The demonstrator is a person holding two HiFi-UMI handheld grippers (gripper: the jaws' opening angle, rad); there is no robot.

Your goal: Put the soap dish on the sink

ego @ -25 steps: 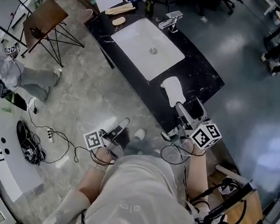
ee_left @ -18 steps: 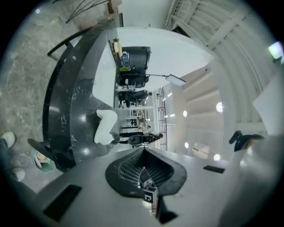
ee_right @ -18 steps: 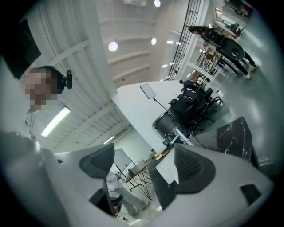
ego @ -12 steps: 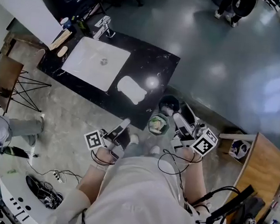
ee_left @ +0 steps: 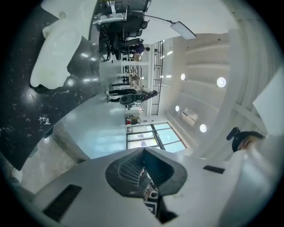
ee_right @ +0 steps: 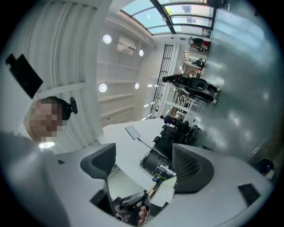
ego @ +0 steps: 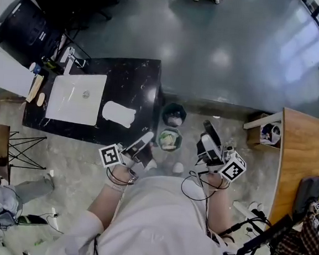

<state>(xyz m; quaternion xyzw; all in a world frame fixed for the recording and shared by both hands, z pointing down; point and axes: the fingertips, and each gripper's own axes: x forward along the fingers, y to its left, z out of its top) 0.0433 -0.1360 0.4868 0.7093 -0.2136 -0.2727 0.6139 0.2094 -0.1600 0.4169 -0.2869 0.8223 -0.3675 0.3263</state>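
A black marble counter [ego: 144, 84] with a white sink basin [ego: 76, 97] and a tap [ego: 71, 60] stands at the left of the head view. A flat white lobed piece [ego: 119, 114] lies on the counter right of the basin; I cannot tell if it is the soap dish. It shows again as the white piece [ee_left: 57, 48] at the top left of the left gripper view. My left gripper [ego: 146, 137] hovers off the counter's near corner, shut and empty [ee_left: 143, 166]. My right gripper [ego: 206, 127] is over the floor, open and empty [ee_right: 144, 170].
Two round bins [ego: 174, 114] [ego: 169, 139] sit on the floor between the grippers, beside the counter's end. A wooden table [ego: 295, 158] runs along the right. A wooden board [ego: 34, 88], a small oval [ego: 40, 99] and bottles [ego: 45, 64] lie left of the basin.
The head view has swung right: the counter and sink slid from upper middle to the left, and the wooden table came into view. Both grippers keep their places before the body.
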